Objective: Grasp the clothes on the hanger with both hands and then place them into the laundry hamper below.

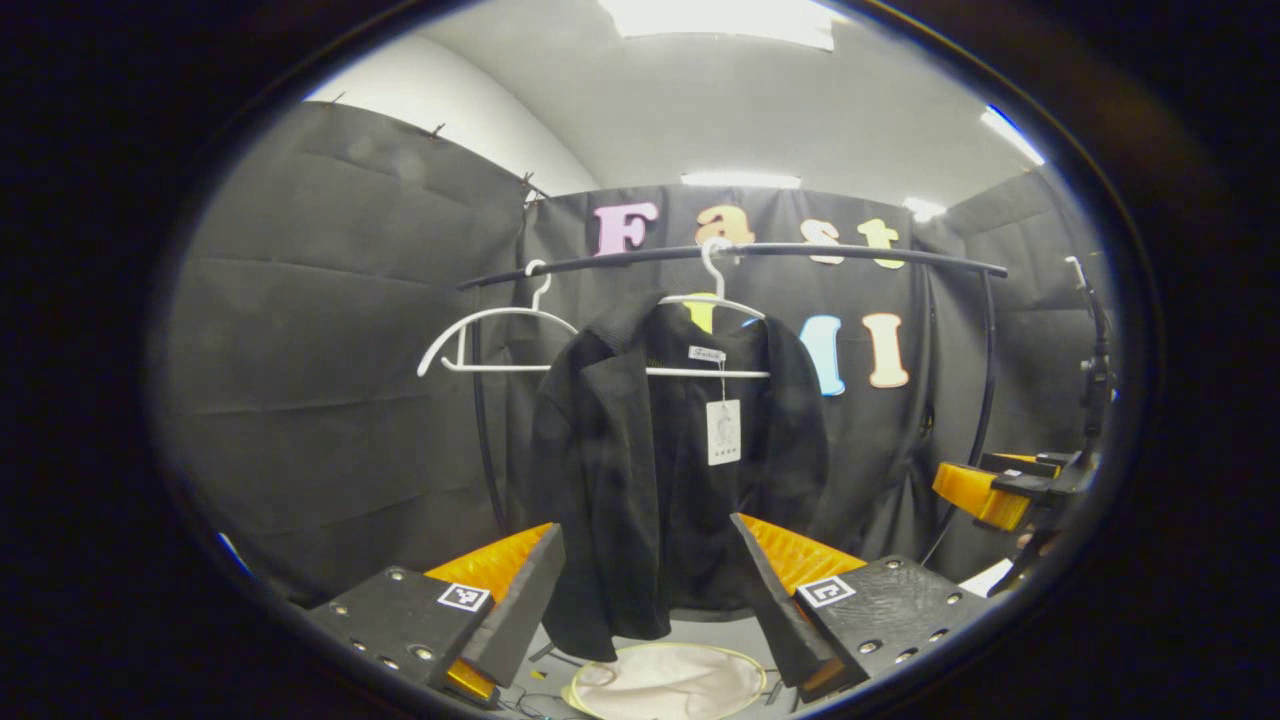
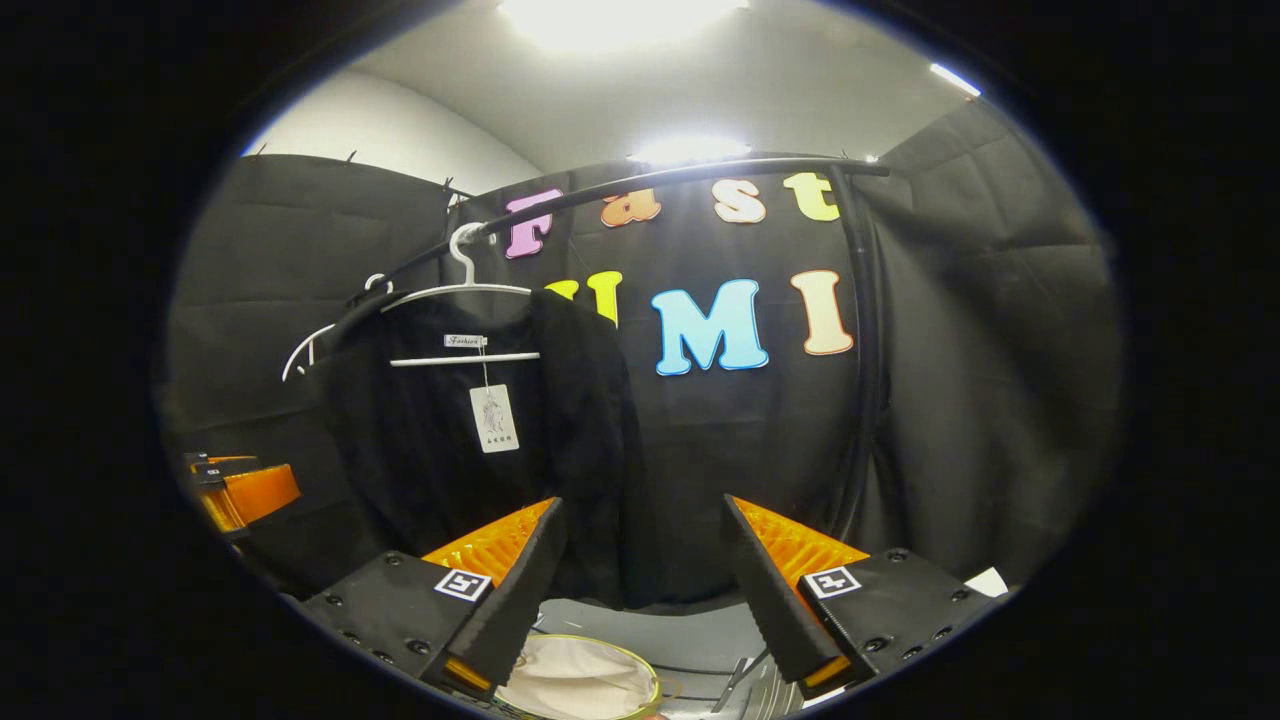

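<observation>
A black jacket (image 1: 610, 470) with a white paper tag hangs on a white hanger (image 1: 712, 300) from the black rail (image 1: 850, 252). My left gripper (image 1: 645, 528) is open in front of the jacket's lower half, a short way from the cloth, with nothing between its fingers. Below it on the floor stands the hamper (image 1: 600, 700), white cloth with a yellow-green rim. In the right gripper view the jacket (image 2: 420, 450) hangs to the left, and the hamper (image 2: 640, 672) sits low. My right gripper (image 2: 641, 505) is open and faces the jacket's right edge, apart from it.
An empty white hanger (image 1: 490, 318) hangs on the rail left of the jacket. The rail's upright post (image 1: 985, 380) stands at the right. The right gripper (image 1: 985, 492) shows at the far right of the left gripper view. Black cloth walls close in the booth.
</observation>
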`<state>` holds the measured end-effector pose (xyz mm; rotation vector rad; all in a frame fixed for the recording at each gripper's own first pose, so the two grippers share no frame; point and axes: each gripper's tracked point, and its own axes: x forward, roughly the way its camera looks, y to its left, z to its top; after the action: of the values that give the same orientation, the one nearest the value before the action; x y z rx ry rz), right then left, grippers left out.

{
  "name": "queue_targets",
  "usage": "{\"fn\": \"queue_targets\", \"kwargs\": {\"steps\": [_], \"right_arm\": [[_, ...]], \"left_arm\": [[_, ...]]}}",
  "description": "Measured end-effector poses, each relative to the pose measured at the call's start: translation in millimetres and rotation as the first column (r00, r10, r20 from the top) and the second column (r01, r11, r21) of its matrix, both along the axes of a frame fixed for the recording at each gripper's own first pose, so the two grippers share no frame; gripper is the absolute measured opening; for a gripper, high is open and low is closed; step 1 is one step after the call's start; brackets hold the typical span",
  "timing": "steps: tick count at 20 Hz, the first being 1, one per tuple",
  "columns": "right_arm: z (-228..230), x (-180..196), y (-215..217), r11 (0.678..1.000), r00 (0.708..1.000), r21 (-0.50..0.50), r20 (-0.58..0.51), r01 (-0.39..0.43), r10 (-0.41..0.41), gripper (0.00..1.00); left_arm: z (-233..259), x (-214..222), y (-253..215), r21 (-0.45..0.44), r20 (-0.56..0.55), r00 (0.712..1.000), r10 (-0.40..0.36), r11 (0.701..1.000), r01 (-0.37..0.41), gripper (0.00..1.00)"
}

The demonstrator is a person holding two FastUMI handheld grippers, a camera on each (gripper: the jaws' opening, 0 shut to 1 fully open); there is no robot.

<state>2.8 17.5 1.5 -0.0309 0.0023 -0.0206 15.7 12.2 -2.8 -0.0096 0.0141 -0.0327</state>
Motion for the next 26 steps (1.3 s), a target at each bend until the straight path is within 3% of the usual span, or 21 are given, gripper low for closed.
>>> {"fn": "queue_targets", "kwargs": {"steps": [12, 16, 17, 20, 21, 23, 24, 26], "right_arm": [[26.6, 25.0, 39.5, 0.993, 0.993, -0.008, 0.029, 0.117, -0.117, 0.98], [42.4, 41.6, 57.7, 0.997, 0.996, -0.013, 0.041, 0.075, -0.074, 0.98], [47.1, 47.4, 59.3, 0.998, 0.997, -0.022, 0.055, 0.061, -0.060, 0.93], [51.1, 76.3, 66.3, 1.000, 0.999, -0.007, 0.054, -0.009, 0.010, 0.98], [49.1, 88.5, 68.8, 0.999, 0.998, 0.011, 0.039, -0.042, 0.041, 0.93], [47.1, 112.0, 68.1, 0.996, 0.996, 0.017, 0.024, -0.086, 0.086, 0.98], [49.4, 124.4, 65.8, 0.995, 0.995, 0.003, 0.034, -0.098, 0.098, 0.93], [52.7, 144.8, 66.1, 0.991, 0.990, -0.014, 0.053, -0.130, 0.130, 0.93]], "left_arm": [[6.7, 64.0, 37.0, -0.055, -0.010, 0.996, -0.094, 0.994, 0.093, 0.98], [22.4, 80.7, 38.2, -0.096, 0.013, 0.996, -0.088, 0.991, 0.089, 0.98], [26.8, 84.8, 38.0, -0.111, 0.020, 0.997, -0.075, 0.991, 0.076, 0.98], [39.6, 93.5, 37.1, -0.139, 0.031, 0.999, -0.012, 0.990, 0.016, 0.95], [42.3, 96.8, 37.2, -0.151, 0.034, 0.999, 0.017, 0.989, -0.011, 0.95], [47.3, 102.0, 34.8, -0.173, 0.034, 0.997, 0.076, 0.983, -0.069, 0.98], [49.8, 105.3, 30.4, -0.181, 0.033, 0.996, 0.089, 0.980, -0.081, 0.98], [53.6, 110.5, 20.8, -0.189, 0.030, 0.993, 0.118, 0.976, -0.110, 0.98]]}}
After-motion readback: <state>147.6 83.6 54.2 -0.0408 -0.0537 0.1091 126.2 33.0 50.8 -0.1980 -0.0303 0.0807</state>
